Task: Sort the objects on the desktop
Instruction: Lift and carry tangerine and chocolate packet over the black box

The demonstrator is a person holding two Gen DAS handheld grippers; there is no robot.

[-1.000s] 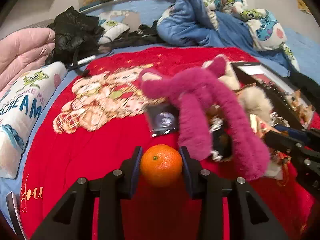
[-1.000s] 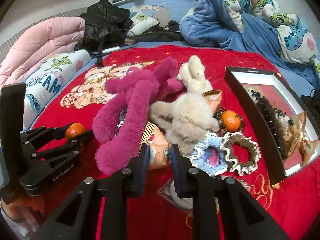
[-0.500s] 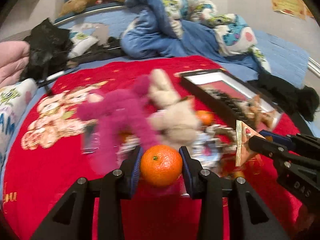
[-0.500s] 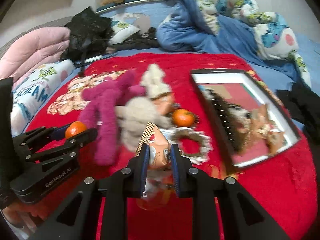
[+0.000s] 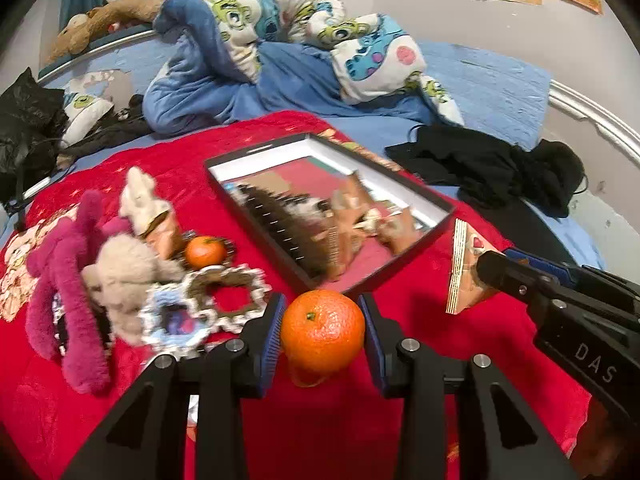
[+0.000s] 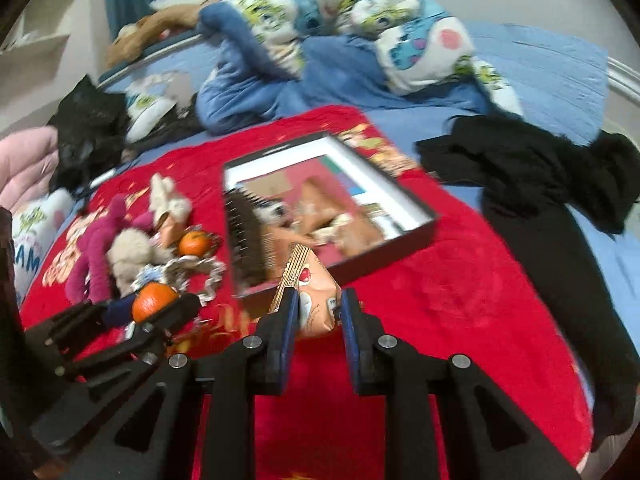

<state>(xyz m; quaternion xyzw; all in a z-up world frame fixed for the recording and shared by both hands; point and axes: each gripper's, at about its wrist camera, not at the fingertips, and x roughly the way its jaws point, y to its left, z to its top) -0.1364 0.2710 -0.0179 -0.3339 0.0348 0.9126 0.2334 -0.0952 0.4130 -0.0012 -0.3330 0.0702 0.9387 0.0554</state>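
Red plush blanket (image 5: 400, 340) covers the near part of a bed, and the sorting is done on it.

Left gripper (image 5: 322, 330) is clamped on an orange (image 5: 322, 330), its blue pads (image 5: 271, 332) pressed to both sides of the fruit, held off the blanket. Right gripper (image 6: 318, 312) is closed on a snack packet (image 6: 314, 296), which sticks up between its fingers; in the left wrist view that packet (image 5: 466, 268) hangs at about 3 o'clock from the orange.

At 12 o'clock from the orange, just beyond it, lies a black tray (image 5: 256, 162) with a white inner wall, already holding a dark hairbrush (image 5: 288, 224) and what look like more packets; motion blur hides the details. At 10 o'clock sits the unsorted pile: a second orange (image 5: 205, 251), frilly hair ties (image 5: 224, 292), a cream plush toy (image 5: 132, 256) and a magenta plush toy (image 5: 60, 276). Farther back are a blue cartoon-print duvet (image 5: 280, 40) and black clothes (image 5: 492, 168).

Judging from this, both loads are in the carrying step, headed for the tray. Next, each gripper needs to come over the tray's rim, lower into a free patch beside the brush, and only then let go; the orange may roll if released high or against the rim.
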